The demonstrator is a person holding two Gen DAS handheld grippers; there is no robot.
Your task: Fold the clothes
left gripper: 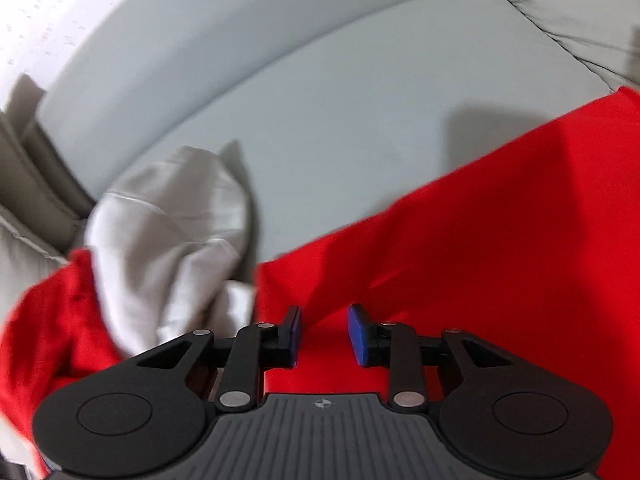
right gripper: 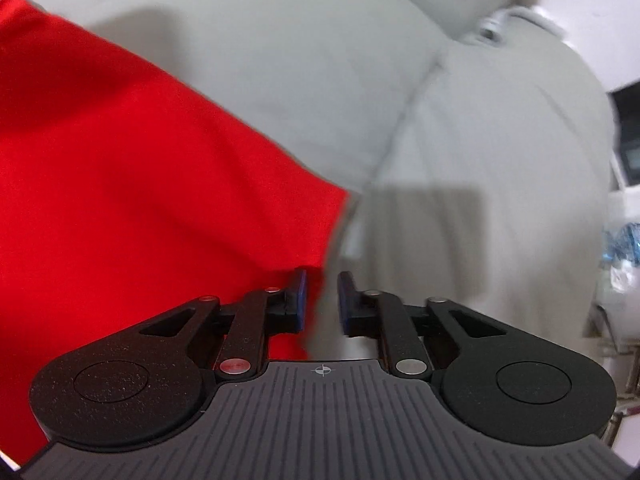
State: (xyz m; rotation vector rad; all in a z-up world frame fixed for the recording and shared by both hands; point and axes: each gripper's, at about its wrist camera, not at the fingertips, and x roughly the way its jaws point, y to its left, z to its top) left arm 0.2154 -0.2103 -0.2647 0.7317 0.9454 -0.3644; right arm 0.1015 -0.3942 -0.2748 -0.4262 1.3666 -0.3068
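I see a big grey sofa with soft, smooth cushions. In the left wrist view its seat curves away from me, and the back cushion runs along the top. A white wall shows behind it in the top left corner. At the far left there is a darker grey-brown sofa arm.

The red cloth lies spread on the seat, right under my left gripper. That gripper is partly open, with a gap between its blue pads, and it holds nothing. I can see red cloth through the gap. I cannot tell if the pads touch it.

A crumpled white cloth sits in a heap to the left of the red one. More red fabric peeks out beside it at the lower left.

In the right wrist view, the red cloth fills the left side. Its edge ends just by my right gripper. That gripper is partly open too, and empty, over the edge of the cloth. Grey cushions with a deep seam fill the rest. At the far right I see a bit of the room: something dark and something blue and white, both too blurry to name.
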